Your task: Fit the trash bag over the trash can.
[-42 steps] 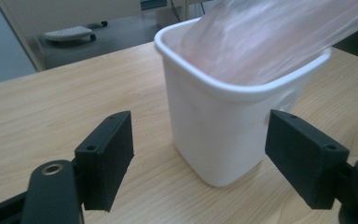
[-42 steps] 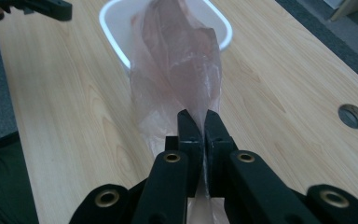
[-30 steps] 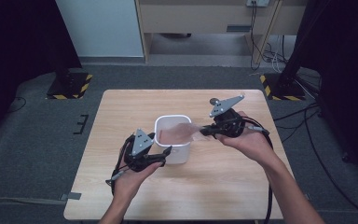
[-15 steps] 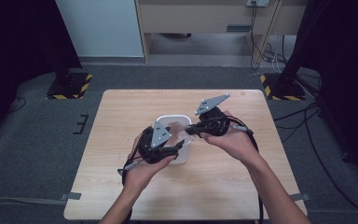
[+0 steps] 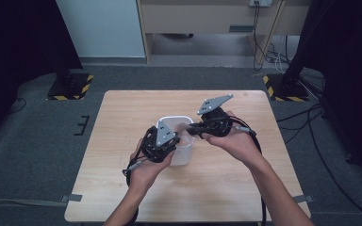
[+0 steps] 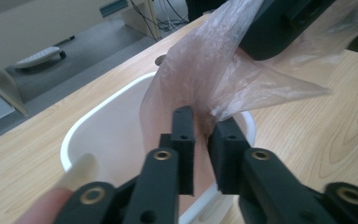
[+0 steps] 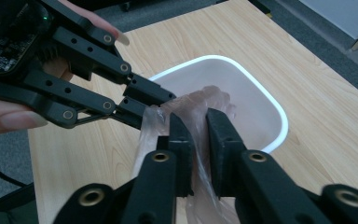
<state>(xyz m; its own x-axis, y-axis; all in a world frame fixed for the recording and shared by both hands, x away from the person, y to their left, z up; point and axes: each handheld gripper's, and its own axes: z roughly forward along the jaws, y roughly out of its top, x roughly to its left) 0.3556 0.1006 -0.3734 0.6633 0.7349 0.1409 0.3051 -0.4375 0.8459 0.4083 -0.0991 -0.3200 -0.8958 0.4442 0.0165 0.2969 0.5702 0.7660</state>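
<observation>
I've got both claws meeting over the white tub (image 5: 181, 155), which sits near the middle of the wooden bench (image 5: 122, 108), a little toward the near edge. My left claw (image 5: 175, 139) comes in from the near left with its jaws just closed down narrow, and in the left gripper view the left claw (image 6: 204, 140) pinches a fold of the thin pinkish plastic bag (image 6: 214, 74) right above the tub's rim (image 6: 98, 112). The film rises from that pinch toward the other claw, whose black body shows at the top of that view. My right claw (image 5: 191, 128) reaches in from the right, over the tub's far right corner. In the right gripper view the right claw (image 7: 199, 126) has its jaws close together with the bag (image 7: 200, 105) passing between them; they have just eased apart slightly, and I cannot tell whether the pads still press the film. There too, the left claw (image 7: 147, 105) bites the bag just beside my right jaws, over the tub (image 7: 261, 116). The bag hangs bunched between both claws, its lower part draping down toward the tub.
</observation>
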